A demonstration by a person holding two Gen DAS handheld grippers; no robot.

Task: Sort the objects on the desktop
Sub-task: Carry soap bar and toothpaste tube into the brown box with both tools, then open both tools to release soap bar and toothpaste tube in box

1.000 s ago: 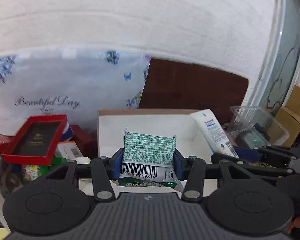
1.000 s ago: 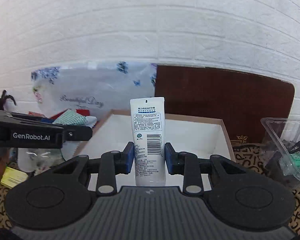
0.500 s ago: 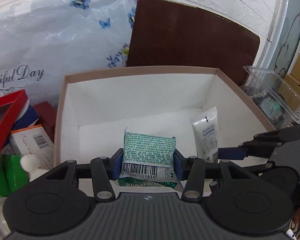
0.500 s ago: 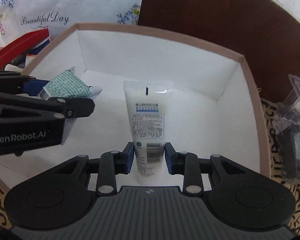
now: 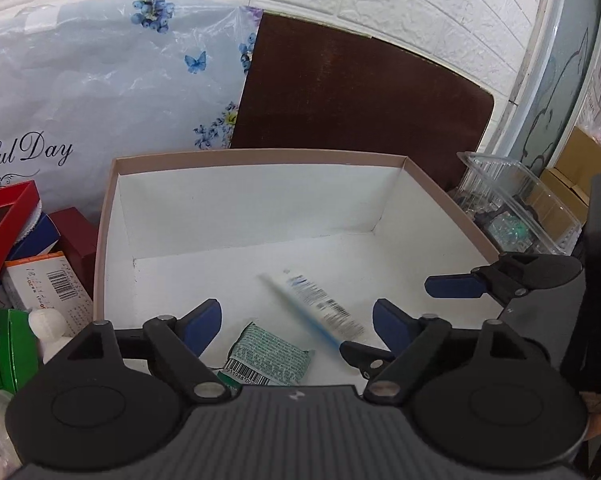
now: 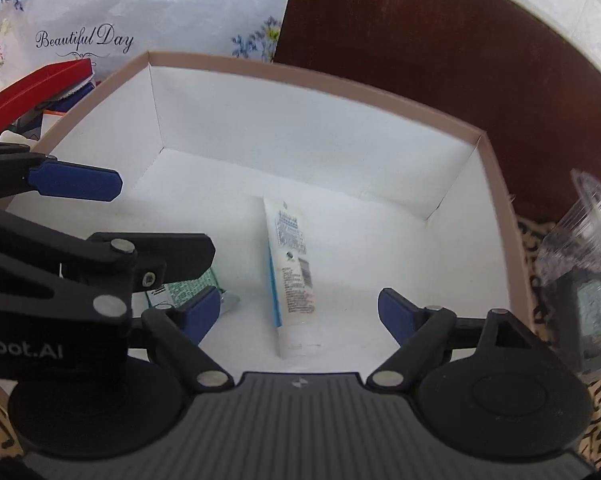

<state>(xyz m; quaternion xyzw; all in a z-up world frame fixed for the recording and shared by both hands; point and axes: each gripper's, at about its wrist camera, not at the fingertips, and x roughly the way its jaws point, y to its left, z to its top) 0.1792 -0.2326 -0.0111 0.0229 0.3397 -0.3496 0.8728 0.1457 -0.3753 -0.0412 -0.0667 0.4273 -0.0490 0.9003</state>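
Note:
A white cardboard box (image 5: 260, 156) with a tan rim lies open below both grippers. A green tissue pack (image 5: 270, 358) with a barcode lies on the box floor, partly hidden in the right wrist view (image 6: 180, 290). A white tube (image 5: 318, 306) lies beside it, blurred in the left wrist view, sharp in the right wrist view (image 6: 290, 280). My left gripper (image 5: 296, 320) is open and empty above the pack. My right gripper (image 6: 300, 312) is open and empty above the tube. The box rim also shows in the right wrist view (image 6: 340, 84).
Red boxes (image 5: 4, 216), an orange-and-white carton (image 5: 46, 286) and green packs (image 5: 4, 344) crowd the left of the box. A clear plastic container (image 5: 516, 208) stands to its right. A flowered bag (image 5: 100, 80) and a dark brown board (image 5: 360, 100) lean on the brick wall behind.
Both grippers have opened. The tissue pack and the tube have dropped onto the box floor. A second ago both were held up in front of the wall.

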